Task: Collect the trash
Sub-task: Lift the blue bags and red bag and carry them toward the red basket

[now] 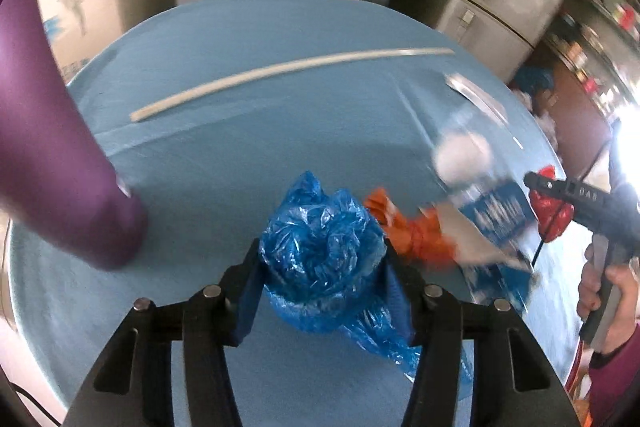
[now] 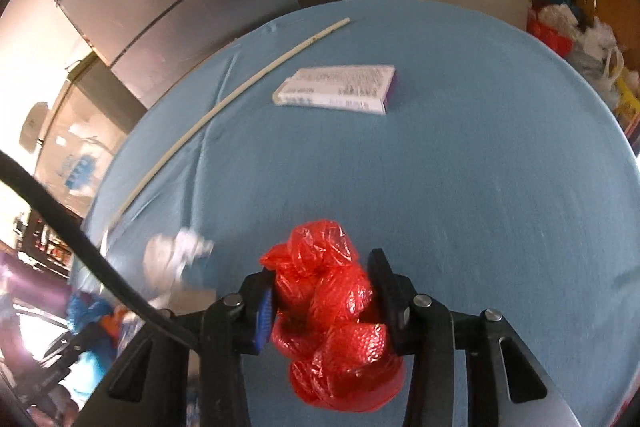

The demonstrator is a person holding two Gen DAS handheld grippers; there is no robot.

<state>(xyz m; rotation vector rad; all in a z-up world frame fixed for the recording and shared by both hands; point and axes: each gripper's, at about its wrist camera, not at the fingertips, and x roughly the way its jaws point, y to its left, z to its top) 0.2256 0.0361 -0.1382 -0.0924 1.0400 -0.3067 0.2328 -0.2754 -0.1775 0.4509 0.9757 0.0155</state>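
The left gripper (image 1: 320, 267) is sitting low centre in its own view, its 2 jaws clamping a crumpled blue plastic bag (image 1: 320, 251); the loose tail of that bag is trailing down toward the lower right of the frame. Just right of it an orange bag (image 1: 416, 239) is lying on the blue tablecloth (image 1: 240, 155), touching a blurred clear bag (image 1: 480, 195) with white wadding and blue print inside; a long pale strip (image 1: 288, 71) is curving across the upper middle, and a purple sleeve (image 1: 52, 147) is filling the left edge. At the right edge the person's hand (image 1: 608, 287) is gripping the handle of the other tool.

Over in the right wrist view, the right gripper (image 2: 324, 303) is pinching a bunched red plastic bag (image 2: 332, 319) between its jaws, low centre; a flat printed box (image 2: 336, 89) is resting well apart in the upper middle; crumpled white paper (image 2: 172, 259) is showing at the left, blurred.
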